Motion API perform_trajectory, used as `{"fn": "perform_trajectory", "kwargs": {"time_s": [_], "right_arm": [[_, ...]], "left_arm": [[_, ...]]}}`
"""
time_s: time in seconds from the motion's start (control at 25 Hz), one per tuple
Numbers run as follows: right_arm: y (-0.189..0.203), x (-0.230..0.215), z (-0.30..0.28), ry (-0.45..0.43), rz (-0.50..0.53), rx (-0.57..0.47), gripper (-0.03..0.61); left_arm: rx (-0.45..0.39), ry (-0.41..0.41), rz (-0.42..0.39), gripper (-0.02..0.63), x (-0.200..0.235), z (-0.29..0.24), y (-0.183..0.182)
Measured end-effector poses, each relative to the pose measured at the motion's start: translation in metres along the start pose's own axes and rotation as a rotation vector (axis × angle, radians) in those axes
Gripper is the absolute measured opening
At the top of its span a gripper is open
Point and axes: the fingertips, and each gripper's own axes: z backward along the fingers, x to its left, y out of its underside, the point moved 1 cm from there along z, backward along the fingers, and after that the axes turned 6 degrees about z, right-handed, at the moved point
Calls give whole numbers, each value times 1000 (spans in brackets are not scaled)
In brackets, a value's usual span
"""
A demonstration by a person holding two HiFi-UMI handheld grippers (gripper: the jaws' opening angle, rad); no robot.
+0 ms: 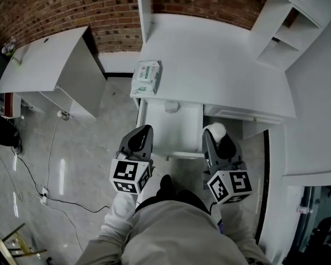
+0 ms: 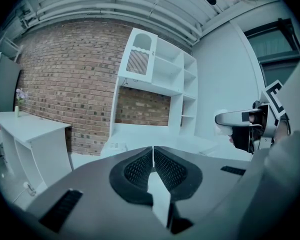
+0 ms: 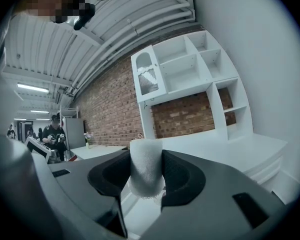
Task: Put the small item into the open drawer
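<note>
Pinched upright in the right claw (image 3: 146,181): a small white foam roll (image 3: 145,164), pads pressing on its two sides and both ends left free, likely so that it can drop straight down on release. Hangs in the air at the right wall of the open drawer (image 1: 171,134), seemingly just outside it and not yet over the bare floor. Calls for a short shift inward before letting go. Plenty of room in the drawer's middle and front; only one small pale lump (image 1: 171,107) at the back, too dim to name, just under the front edge of the desk (image 1: 209,65). Worth minding: the two thin side walls, and that overhanging edge at the back. Left claw (image 2: 153,160) closed tip to tip on nothing, parked beside the drawer's left wall, probably kept clear of the drop. On the desk above the drawer's back left corner, a pack of wipes (image 1: 147,76), well out of the way.
</note>
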Motion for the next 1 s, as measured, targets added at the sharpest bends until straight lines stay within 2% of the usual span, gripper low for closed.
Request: {"fn": "perform_trajectory", "kwargs": {"time_s": [0.56,1.0], "right_arm": [[20,-17,-30,28,-7,52,196],[46,-24,-84,-43,-12,127,196]], "left_arm": [[26,18,10,25,12,-26,4],[58,-63,60,25,46,-50,6]]}}
